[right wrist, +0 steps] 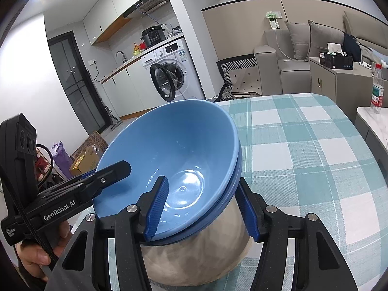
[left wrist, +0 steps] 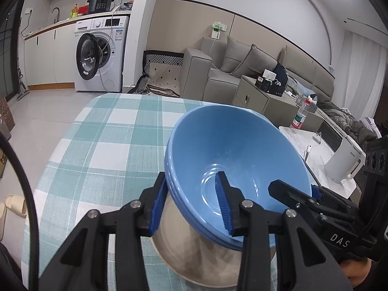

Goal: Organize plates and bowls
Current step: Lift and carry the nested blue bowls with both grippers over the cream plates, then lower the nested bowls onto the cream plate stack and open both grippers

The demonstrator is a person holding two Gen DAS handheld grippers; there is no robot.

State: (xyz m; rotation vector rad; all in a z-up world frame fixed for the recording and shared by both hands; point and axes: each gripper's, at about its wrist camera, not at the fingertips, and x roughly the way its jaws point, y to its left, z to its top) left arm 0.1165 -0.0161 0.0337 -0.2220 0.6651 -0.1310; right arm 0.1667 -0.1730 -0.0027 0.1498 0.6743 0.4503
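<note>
Counter, covered in a teal-and-white checked cloth, carries the work; nothing else stands on the visible part of it. Above its near edge a stack of blue bowls is held tilted, the open mouth turned toward both cameras. At least three rims show nested closely at the lip. The outside of the lowest bowl is a mottled beige-grey glaze, and whether it touches the cloth cannot be told.

Left tongs straddle the stack's rim on one side, one blue ribbed pad inside the top bowl and the other against the outer wall, so they appear closed on the stack. Right tongs grip the opposite rim in the same way, one pad inside, one outside.

Handling, as a judgement: the bowls look like glazed ceramic, hence stiff, brittle and, stacked, fairly heavy for a rim pinch. The glossy inner surface, which shows highlights near the base, is probably slippery, so the ribbed pads matter. The nested bowls can slide or rattle against one another when tilted. The best hold is the one shown, on opposite sides of the rim, spanning all the walls, with the stack levelled before it is set down.
</note>
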